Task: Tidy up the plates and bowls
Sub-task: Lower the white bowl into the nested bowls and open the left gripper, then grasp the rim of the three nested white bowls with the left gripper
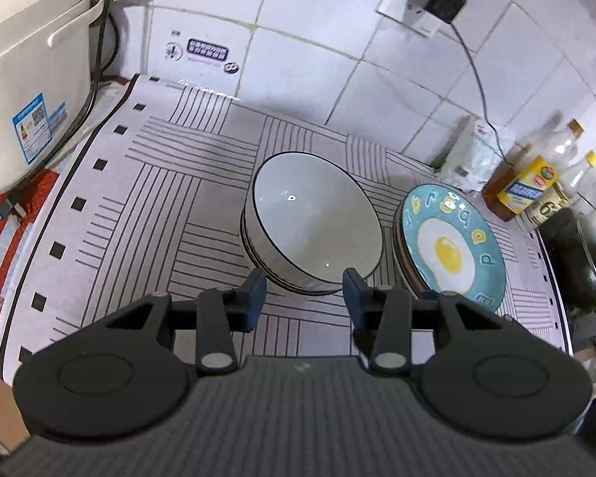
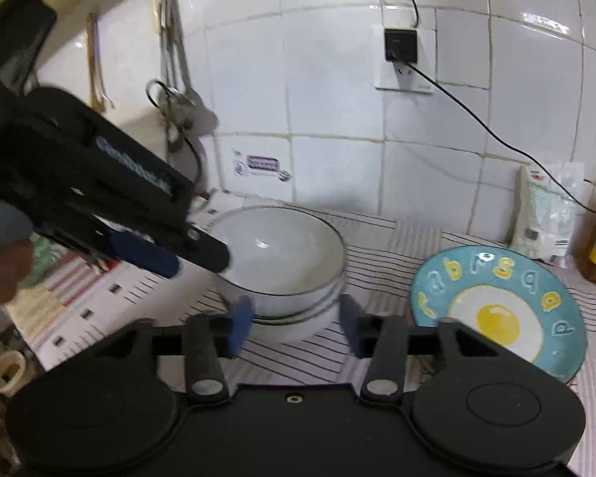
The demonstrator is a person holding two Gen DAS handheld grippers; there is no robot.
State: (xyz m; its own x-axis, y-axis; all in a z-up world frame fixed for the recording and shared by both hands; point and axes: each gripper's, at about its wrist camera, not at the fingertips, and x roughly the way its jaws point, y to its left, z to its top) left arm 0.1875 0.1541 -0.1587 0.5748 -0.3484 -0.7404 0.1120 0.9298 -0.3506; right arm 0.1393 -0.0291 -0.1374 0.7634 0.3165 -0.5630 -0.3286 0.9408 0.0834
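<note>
Stack of round glossy white ceramic bowls with thin dark rims [image 1: 314, 226] sits upright, mouths up, mid-surface on a grey line-patterned cloth [image 1: 159, 183]. Just to its right, a stack of round plates, the top one glazed blue with a fried-egg motif and raised yellow letters [image 1: 453, 246], lies flat. Left tool [image 1: 304, 292]: blue-padded jaws partly open, nothing between them, near edge of the bowl stack. Right tool [image 2: 296, 324]: jaws apart, empty, in front of the bowls. White tiled wall [image 1: 318, 39] behind.

Both tools angle downward, left tool [image 1: 304, 294] and right tool [image 2: 296, 324] with jaws parted, holding nothing.
</note>
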